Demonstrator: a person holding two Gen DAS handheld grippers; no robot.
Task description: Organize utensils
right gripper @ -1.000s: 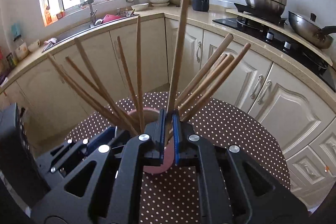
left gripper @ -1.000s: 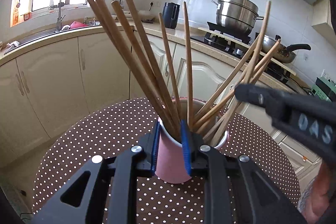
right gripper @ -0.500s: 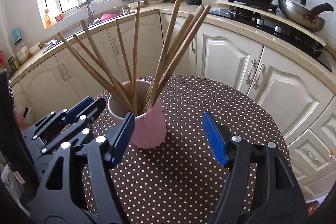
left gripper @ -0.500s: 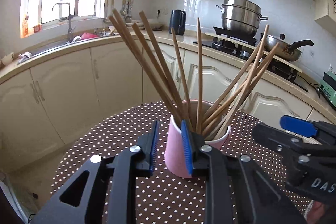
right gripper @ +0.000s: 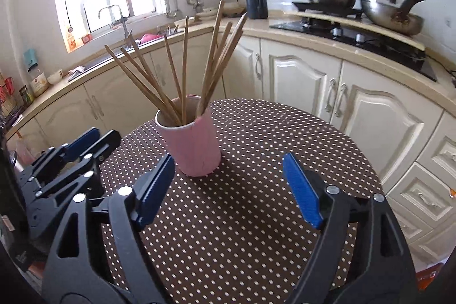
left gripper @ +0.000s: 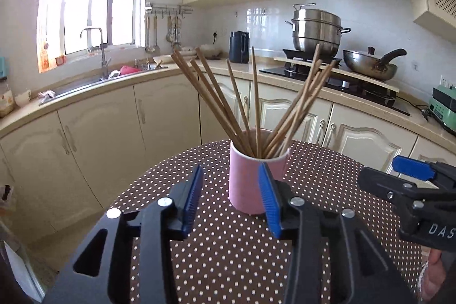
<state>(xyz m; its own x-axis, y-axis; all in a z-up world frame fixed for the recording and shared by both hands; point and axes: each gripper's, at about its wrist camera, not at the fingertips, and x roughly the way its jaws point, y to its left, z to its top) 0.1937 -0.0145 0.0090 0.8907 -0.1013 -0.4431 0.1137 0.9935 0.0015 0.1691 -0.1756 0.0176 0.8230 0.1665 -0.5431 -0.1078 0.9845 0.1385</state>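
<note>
On the dotted table [right gripper: 256, 218], your left gripper [left gripper: 230, 193] and right gripper [right gripper: 228, 187] are both spreading apart, gripping nothing, near the pink cup [right gripper: 193, 147] of chopsticks [right gripper: 182, 67].

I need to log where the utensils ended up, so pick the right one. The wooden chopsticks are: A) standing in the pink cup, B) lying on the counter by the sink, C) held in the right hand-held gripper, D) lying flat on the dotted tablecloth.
A: the wooden chopsticks stand fanned out in the pink cup on the dotted tablecloth.
</note>
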